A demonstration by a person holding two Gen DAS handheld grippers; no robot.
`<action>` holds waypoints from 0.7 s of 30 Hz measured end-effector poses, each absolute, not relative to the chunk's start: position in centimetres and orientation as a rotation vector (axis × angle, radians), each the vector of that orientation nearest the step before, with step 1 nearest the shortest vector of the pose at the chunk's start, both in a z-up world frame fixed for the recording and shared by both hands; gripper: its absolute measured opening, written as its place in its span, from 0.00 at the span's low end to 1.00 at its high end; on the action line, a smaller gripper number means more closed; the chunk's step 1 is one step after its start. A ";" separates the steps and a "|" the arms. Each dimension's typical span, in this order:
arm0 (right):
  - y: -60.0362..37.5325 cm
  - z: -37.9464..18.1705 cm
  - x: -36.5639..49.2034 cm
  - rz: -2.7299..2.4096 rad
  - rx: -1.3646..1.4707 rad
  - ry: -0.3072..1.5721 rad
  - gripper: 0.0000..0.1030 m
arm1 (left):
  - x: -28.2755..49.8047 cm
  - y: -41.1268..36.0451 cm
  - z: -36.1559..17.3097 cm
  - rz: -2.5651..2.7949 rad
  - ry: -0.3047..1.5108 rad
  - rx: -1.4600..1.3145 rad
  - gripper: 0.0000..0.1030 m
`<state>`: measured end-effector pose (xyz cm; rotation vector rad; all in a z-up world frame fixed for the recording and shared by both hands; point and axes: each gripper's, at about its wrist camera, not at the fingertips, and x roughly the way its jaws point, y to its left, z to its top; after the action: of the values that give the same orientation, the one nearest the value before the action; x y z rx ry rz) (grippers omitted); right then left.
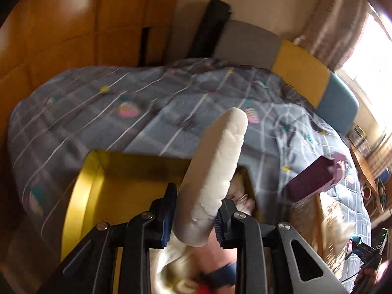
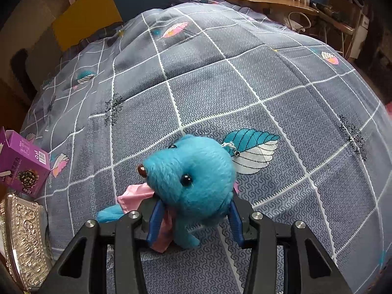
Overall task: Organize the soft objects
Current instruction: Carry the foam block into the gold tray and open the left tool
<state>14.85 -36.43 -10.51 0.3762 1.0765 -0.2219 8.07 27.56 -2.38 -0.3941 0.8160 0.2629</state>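
Note:
In the left wrist view my left gripper [image 1: 194, 212] is shut on a long white soft foam piece [image 1: 215, 164] that sticks up and forward, held above a yellow box [image 1: 80, 196]. Other soft toys lie blurred in the box below the gripper [image 1: 176, 269]. In the right wrist view my right gripper [image 2: 193, 215] is shut on a blue plush toy [image 2: 193, 178] with a pink scarf [image 2: 133, 196], just above the grey checked bedspread [image 2: 245, 85].
A purple carton [image 2: 22, 161] and an ornate silver tin [image 2: 22, 240] lie at the left of the right wrist view; the carton also shows in the left wrist view [image 1: 316, 181]. A multicoloured headboard [image 1: 301, 73], a wooden wardrobe [image 1: 61, 24] and a cluttered desk [image 2: 269, 0] surround the bed.

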 end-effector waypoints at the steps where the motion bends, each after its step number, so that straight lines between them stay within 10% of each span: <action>1: -36.4 -10.5 14.8 -0.225 0.372 1.075 0.45 | 7.2 28.1 -3.0 0.274 0.821 -0.415 0.26; 21: -36.4 -10.5 14.6 -0.249 0.366 1.063 0.46 | 6.1 30.3 -7.6 0.333 0.915 -0.486 0.35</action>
<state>14.64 -36.35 -10.49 0.3661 1.0627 -0.2493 6.09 30.26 -7.64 -0.4860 0.9150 0.3330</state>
